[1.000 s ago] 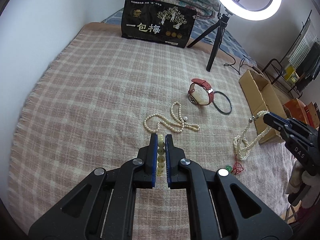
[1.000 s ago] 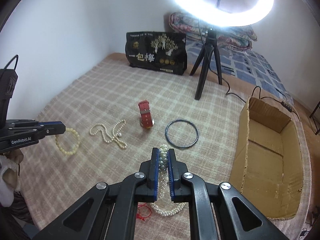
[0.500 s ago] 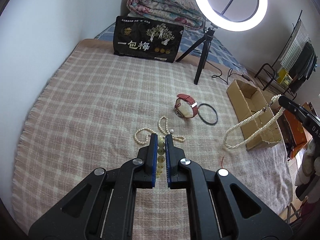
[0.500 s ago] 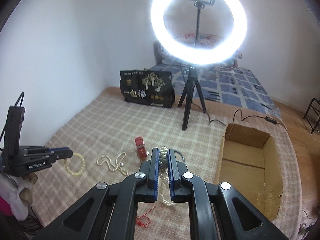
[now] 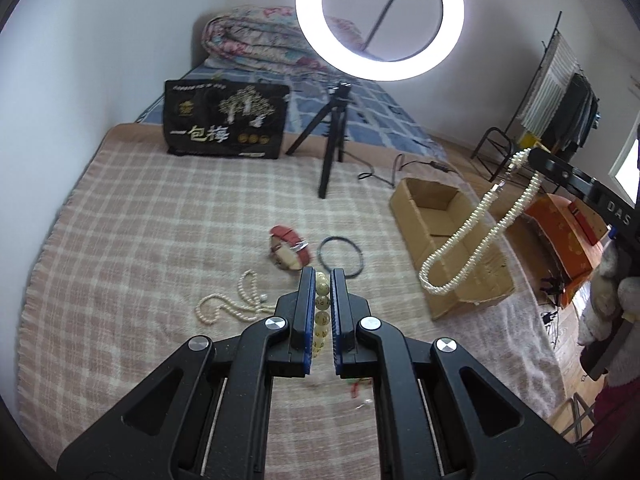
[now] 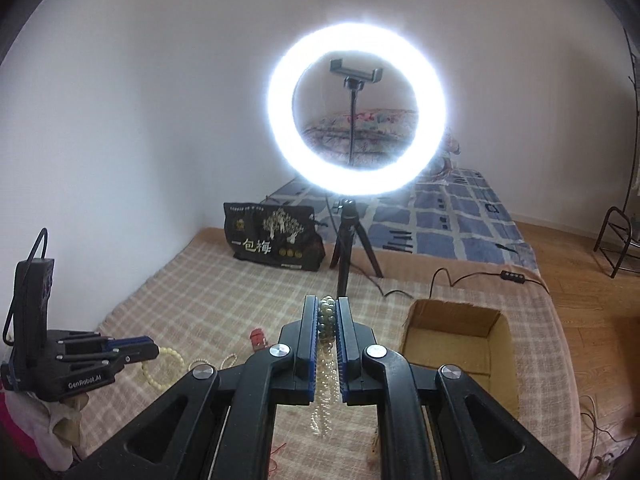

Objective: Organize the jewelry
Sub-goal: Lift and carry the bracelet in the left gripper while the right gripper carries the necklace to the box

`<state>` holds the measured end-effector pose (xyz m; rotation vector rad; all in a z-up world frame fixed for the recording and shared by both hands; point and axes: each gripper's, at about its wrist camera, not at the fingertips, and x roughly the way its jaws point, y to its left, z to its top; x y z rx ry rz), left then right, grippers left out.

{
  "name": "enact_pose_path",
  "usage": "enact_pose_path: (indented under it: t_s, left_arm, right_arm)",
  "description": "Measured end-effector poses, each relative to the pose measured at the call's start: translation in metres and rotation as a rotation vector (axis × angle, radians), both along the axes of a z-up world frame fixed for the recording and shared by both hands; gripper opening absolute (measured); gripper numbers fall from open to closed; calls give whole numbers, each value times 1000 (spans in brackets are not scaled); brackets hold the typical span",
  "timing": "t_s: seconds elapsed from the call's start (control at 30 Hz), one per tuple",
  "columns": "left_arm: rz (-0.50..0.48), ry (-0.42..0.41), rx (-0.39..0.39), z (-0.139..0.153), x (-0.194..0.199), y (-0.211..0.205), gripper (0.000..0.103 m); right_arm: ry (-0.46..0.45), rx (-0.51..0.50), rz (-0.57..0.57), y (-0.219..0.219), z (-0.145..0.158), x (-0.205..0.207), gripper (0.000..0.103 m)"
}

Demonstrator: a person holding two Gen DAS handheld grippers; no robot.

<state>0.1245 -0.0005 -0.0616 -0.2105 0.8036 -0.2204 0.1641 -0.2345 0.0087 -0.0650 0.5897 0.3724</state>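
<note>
My left gripper (image 5: 322, 276) is shut on a yellow bead bracelet (image 5: 322, 312), held above the checked blanket (image 5: 160, 240). My right gripper (image 6: 328, 304) is shut on a long pearl necklace (image 6: 326, 380) that hangs free below it. In the left wrist view that necklace (image 5: 472, 232) dangles as a loop in front of the open cardboard box (image 5: 464, 292). On the blanket lie a red-strapped watch (image 5: 290, 246), a black bangle (image 5: 341, 256) and a second pearl necklace (image 5: 236, 304). The left gripper (image 6: 154, 348) with its bracelet (image 6: 160, 368) shows in the right wrist view.
A ring light on a black tripod (image 5: 332, 140) stands on the blanket behind the jewelry, its cable trailing right. A black printed bag (image 5: 226, 124) leans at the back. A red string (image 5: 354, 388) lies near the front. The cardboard box (image 6: 504, 360) sits at the blanket's right edge.
Both grippers have risen. The long pearl necklace has come off the blanket and now hangs in the air by the box. The bead bracelet has risen with the left gripper.
</note>
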Motion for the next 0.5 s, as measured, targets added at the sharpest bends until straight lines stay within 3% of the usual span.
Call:
enact_pose_path:
  t_s: [0.3,0.5]
  left_arm:
    - [-108,-26,3,13,20,-60,5]
    - [-153,-24,-17,11,40,-99,5]
  right_arm:
    - [-40,-17,-57,-36,22,17,6]
    - [-36,-54,-100,-62,21,41,6]
